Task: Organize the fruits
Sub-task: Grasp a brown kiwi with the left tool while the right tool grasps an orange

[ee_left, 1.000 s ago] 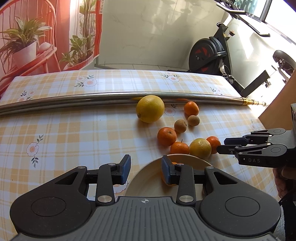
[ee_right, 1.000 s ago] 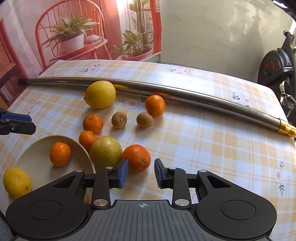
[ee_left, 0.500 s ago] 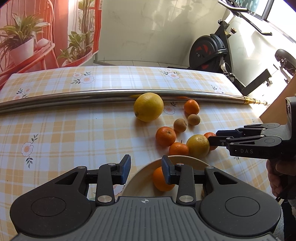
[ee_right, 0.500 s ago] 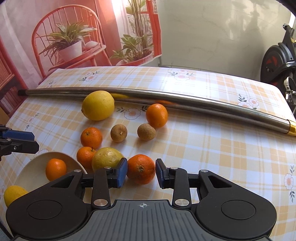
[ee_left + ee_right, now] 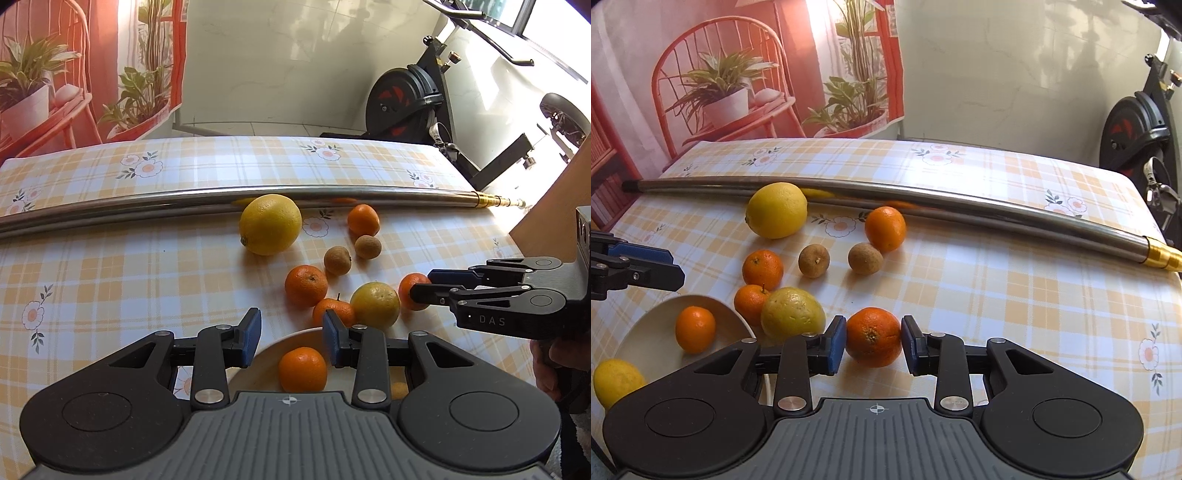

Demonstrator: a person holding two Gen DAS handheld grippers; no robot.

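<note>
The right gripper [image 5: 873, 341] has moved forward since a second ago: the orange [image 5: 873, 336] that then lay just ahead of its blue pads [image 5: 836, 345] now sits between them on the counter [image 5: 1015, 295]. The pads stand at either side of the fruit, touching or nearly so; whether they are pressing on it I cannot tell. In the left wrist view the same gripper [image 5: 421, 286] reaches in from the right with its fingertips at that orange [image 5: 408, 290], whereas a second ago it was well off to the right of the fruit group.

The left gripper [image 5: 291, 336] hangs released, jaws apart and holding nothing, above the near edge of the cream bowl [image 5: 266, 360]. One small orange [image 5: 303, 369] lies in the bowl; more of it shows between the fingers than earlier, when the right finger hid most of it. From the right wrist view a yellow fruit [image 5: 617, 382] also shows at the bowl's near left edge.

The rest of the fruit lies as before. A yellow-green citrus [image 5: 792, 314] sits just left of the orange between the pads, touching a stemmed mandarin [image 5: 750, 302] beside the bowl. Another mandarin [image 5: 762, 269], two brown longans [image 5: 813, 261], a further orange [image 5: 885, 228] and a large lemon [image 5: 776, 210] lie beyond, the lemon against the steel pole [image 5: 960, 206] that crosses the counter.
</note>
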